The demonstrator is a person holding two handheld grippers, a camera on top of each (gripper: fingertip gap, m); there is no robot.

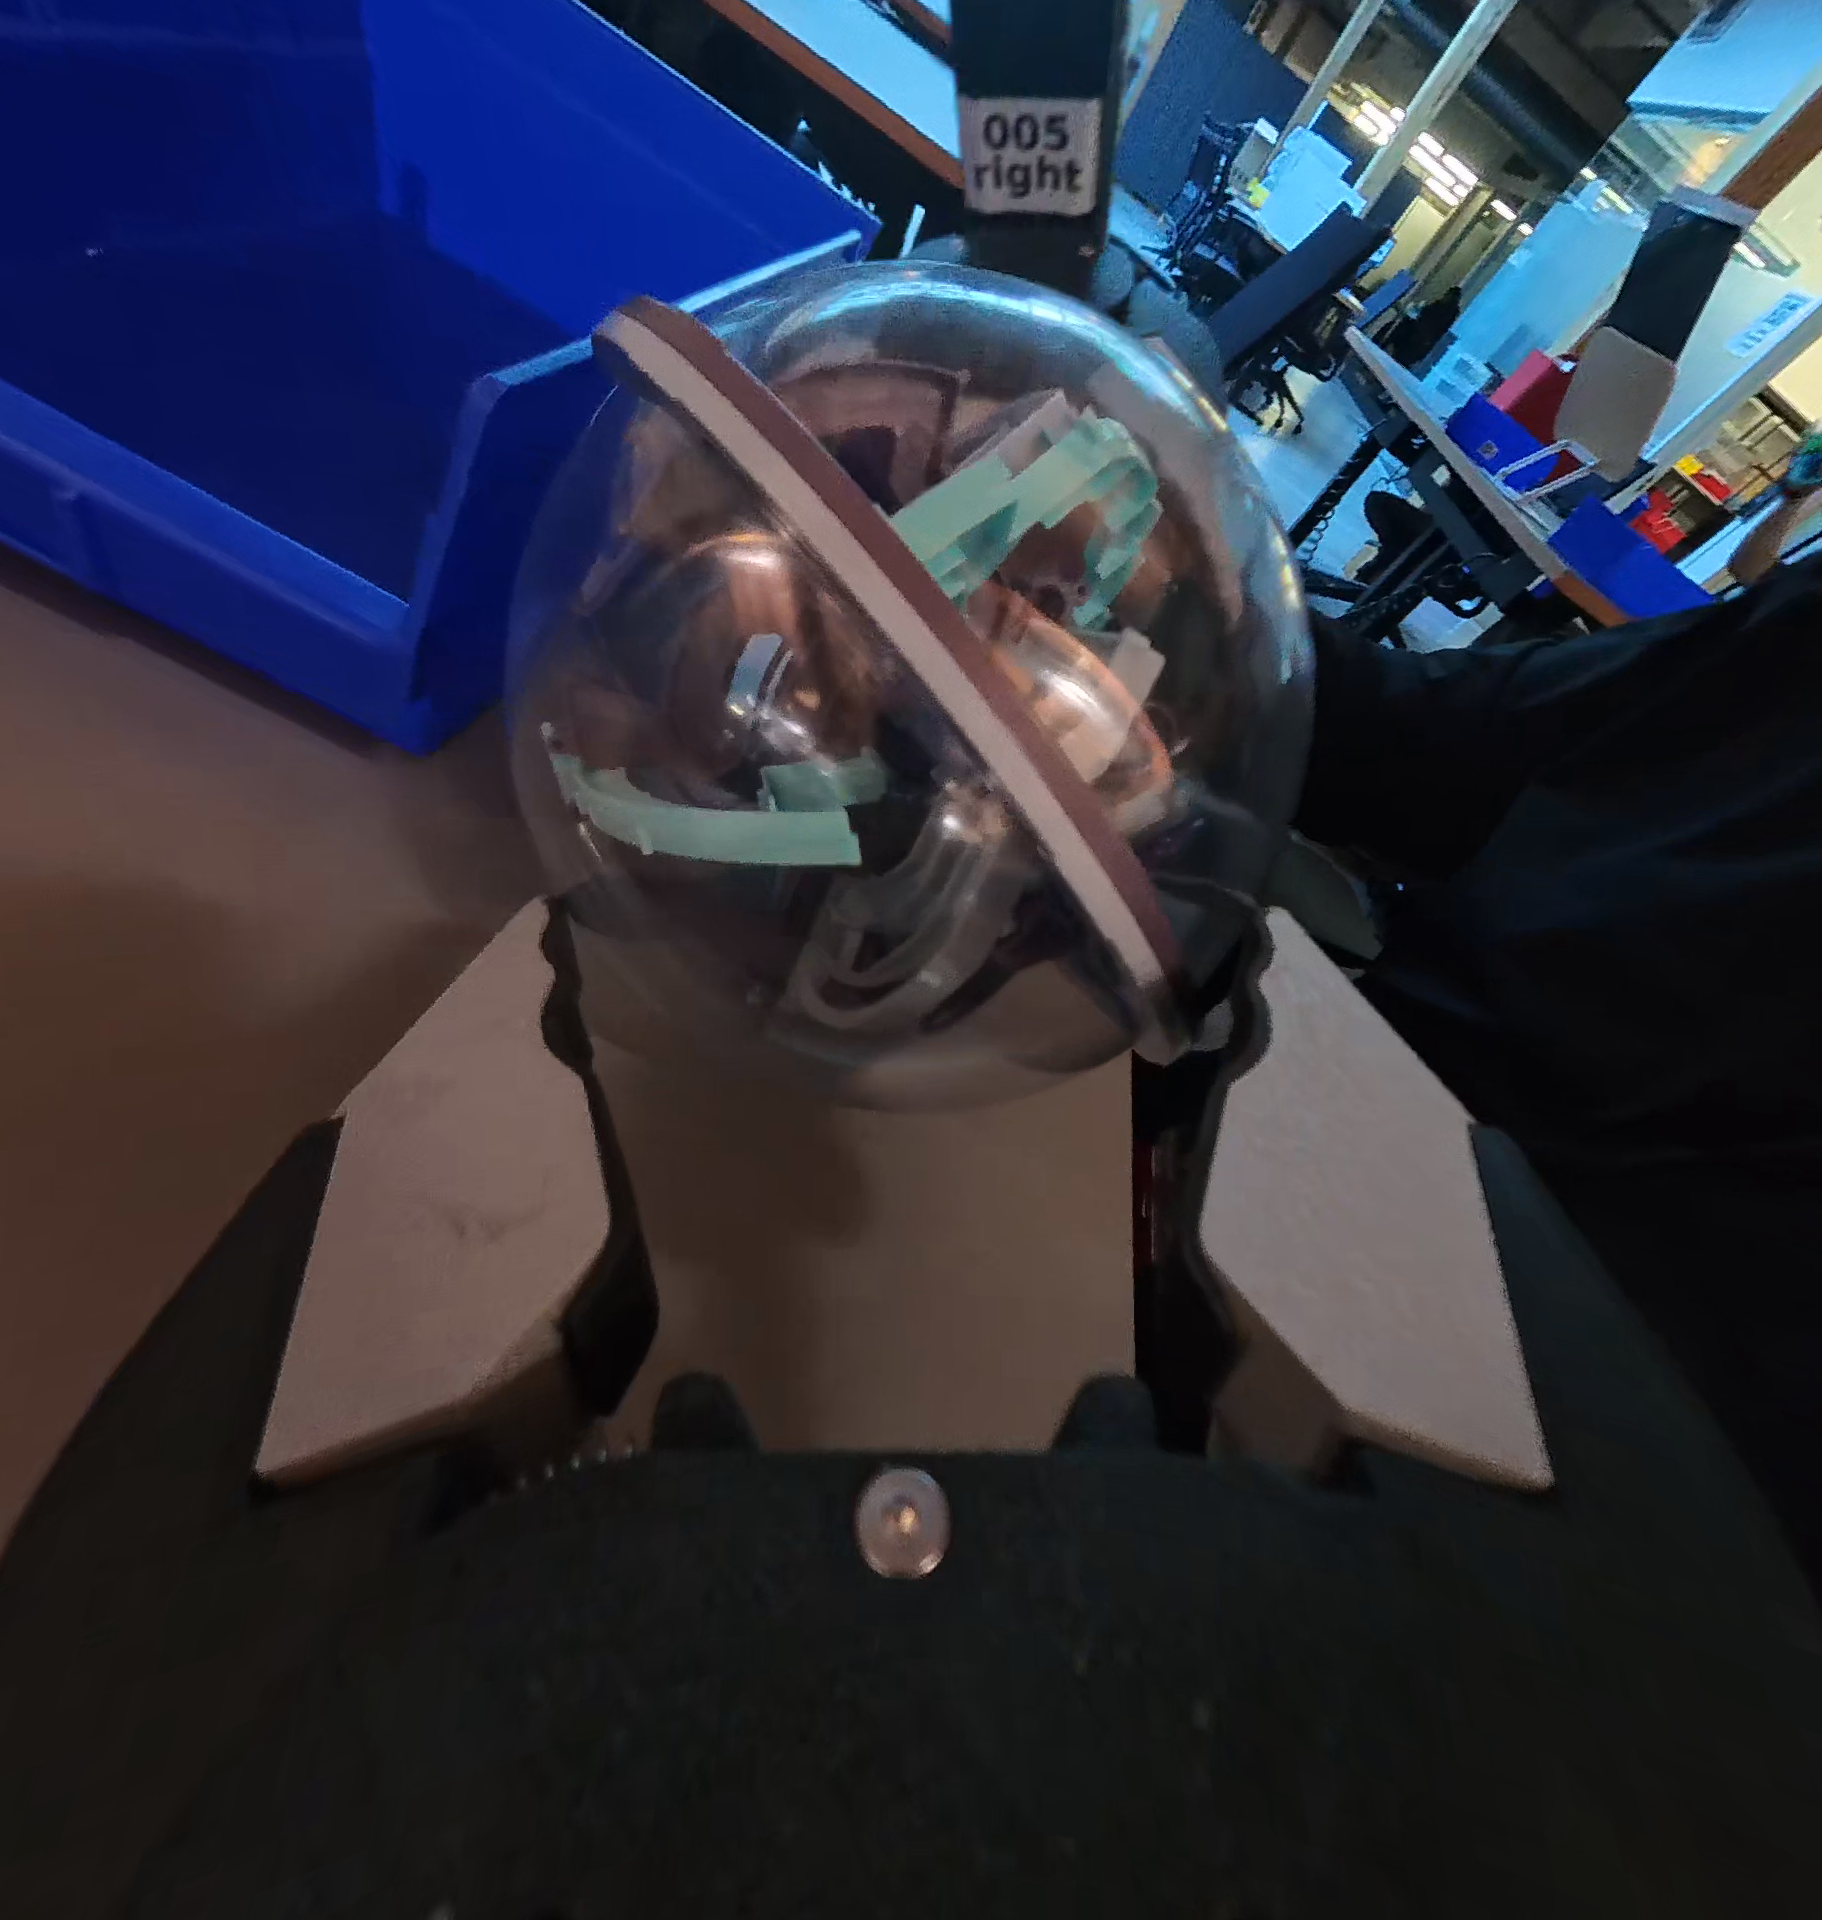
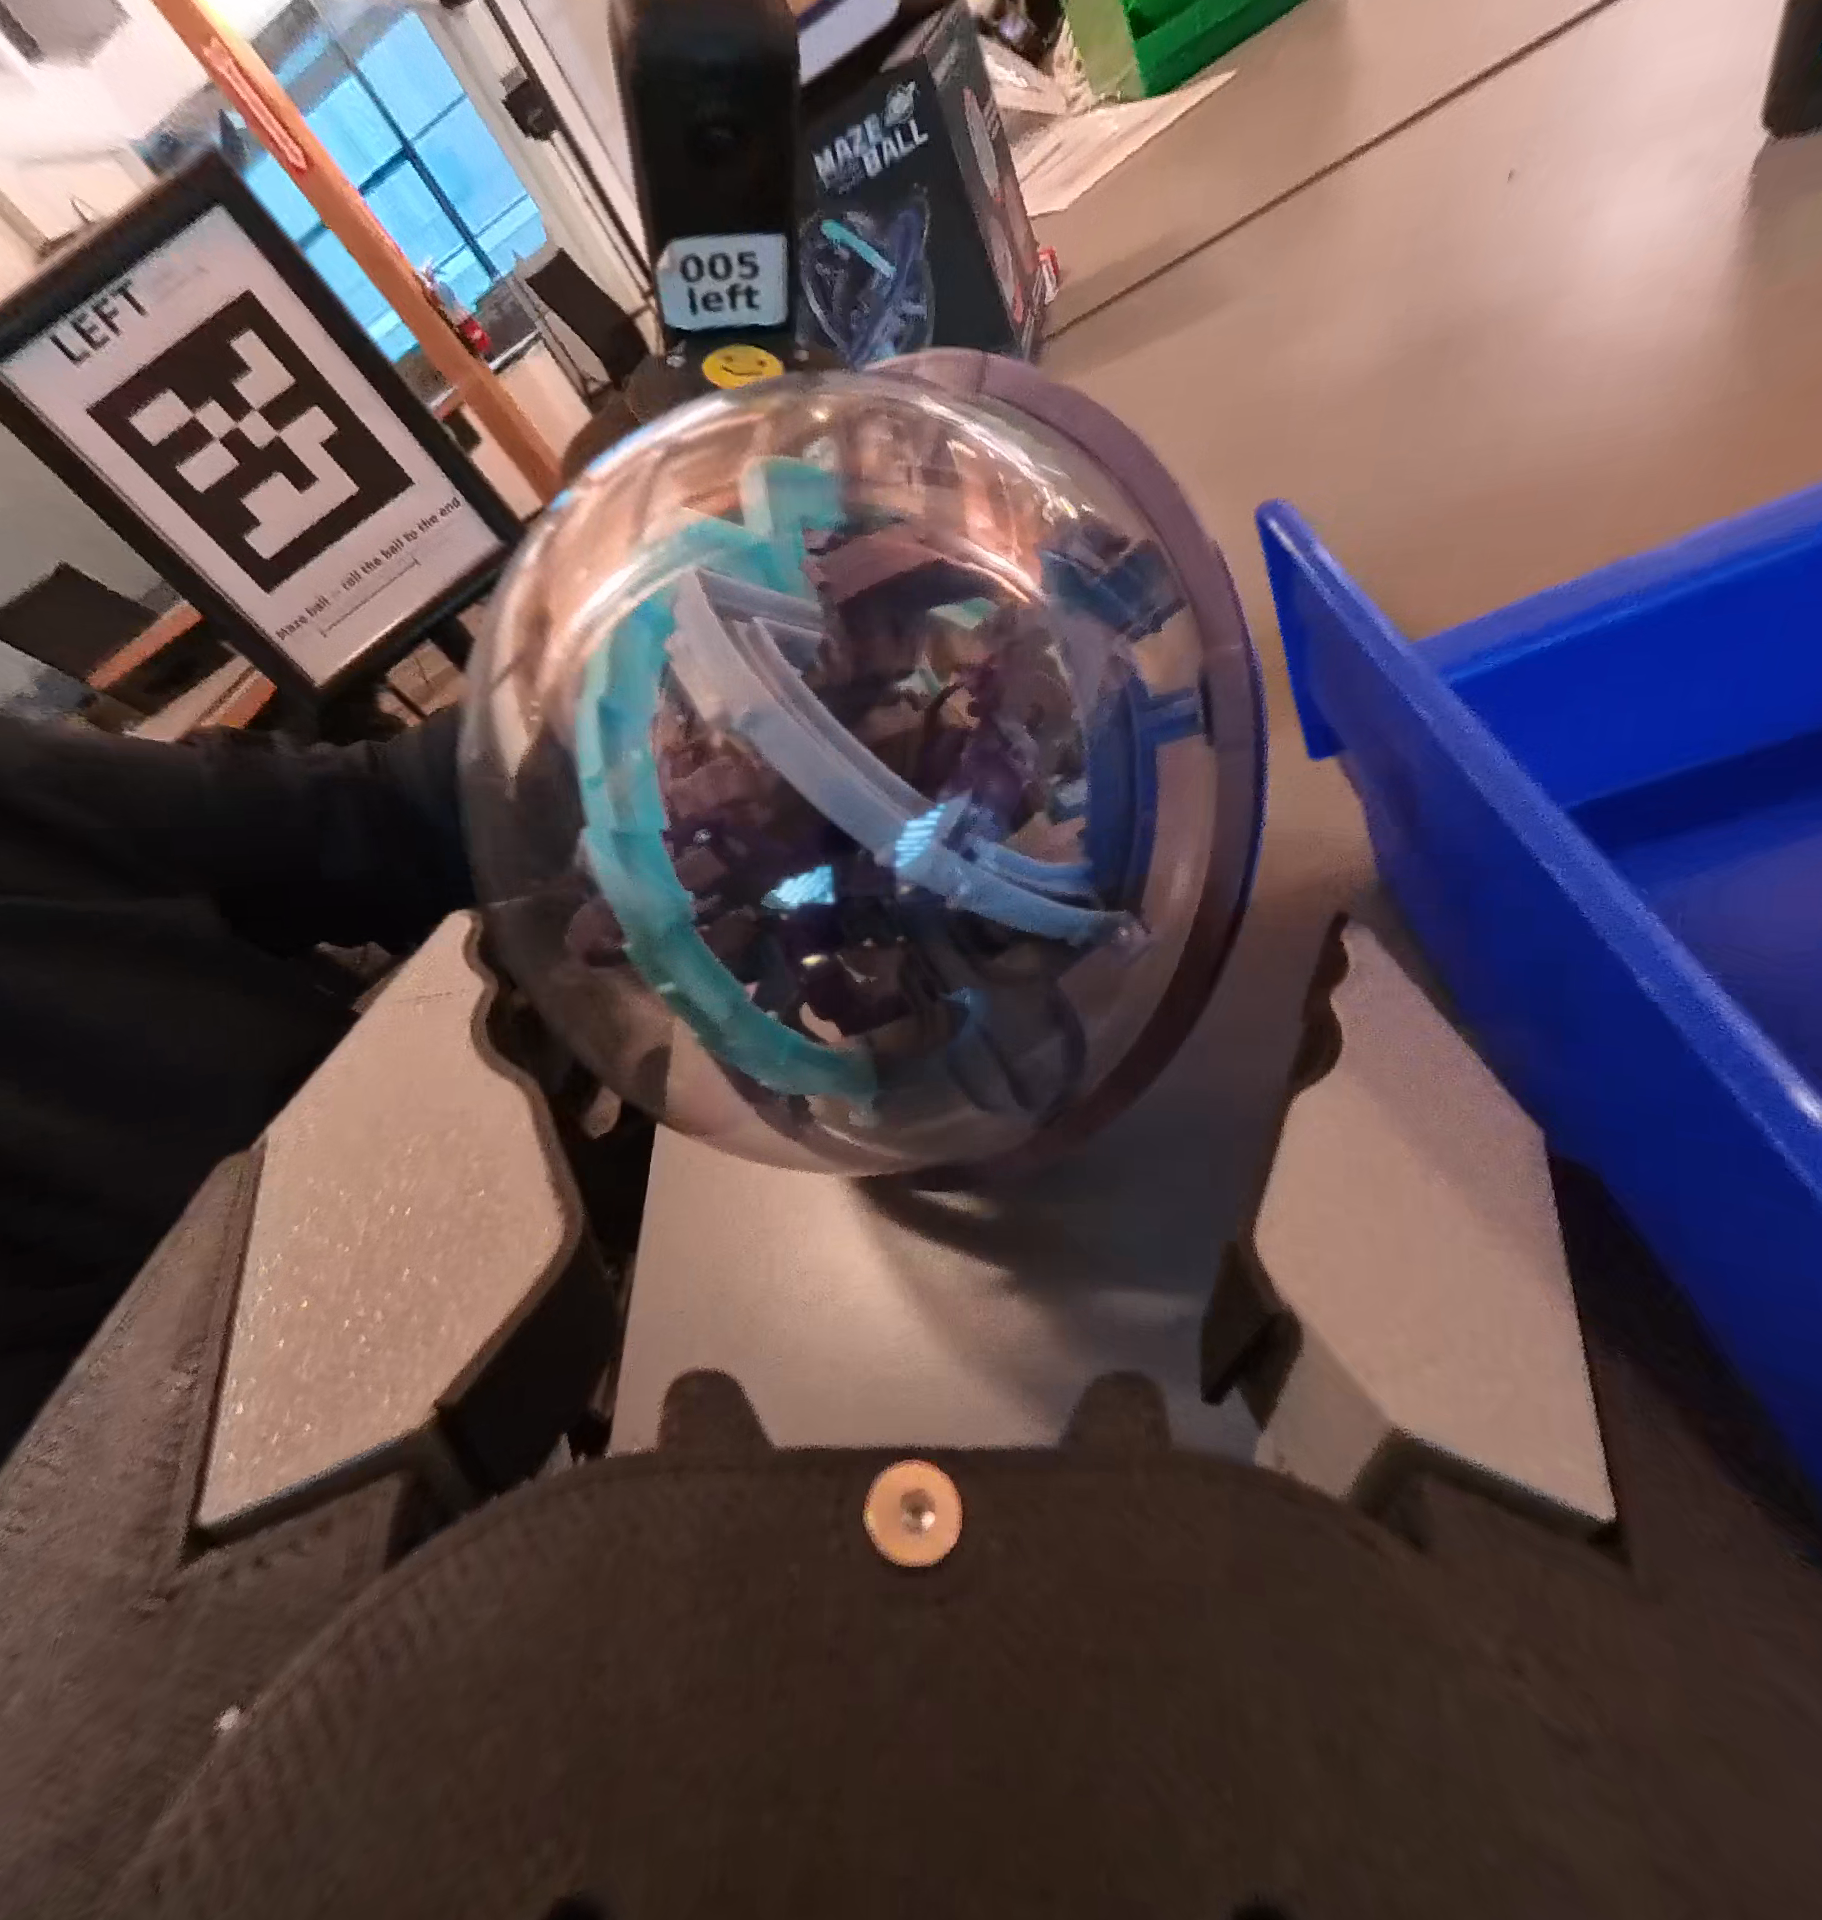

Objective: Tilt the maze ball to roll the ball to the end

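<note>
The maze ball (image 1: pixel 886 686) is a clear sphere with a brown ring around its middle and teal and blue tracks inside. It sits between the fingertips of my left gripper (image 1: pixel 902 966), just above the tan table (image 1: pixel 159 935). Both left pads press on it, the right one at the ring. In the right wrist view the maze ball (image 2: pixel 855 769) lies inside my right gripper (image 2: pixel 907 997). The right gripper's left finger (image 2: pixel 512 997) touches the shell, and a gap shows between the ring and the other finger. The small ball inside cannot be made out.
A blue bin (image 1: pixel 263 416) stands close beside the sphere and also shows in the right wrist view (image 2: pixel 1613 831). A dark sleeve (image 1: pixel 1613 779) is on the other side. A marker sign (image 2: pixel 242 457) and the toy's box (image 2: pixel 917 208) stand behind.
</note>
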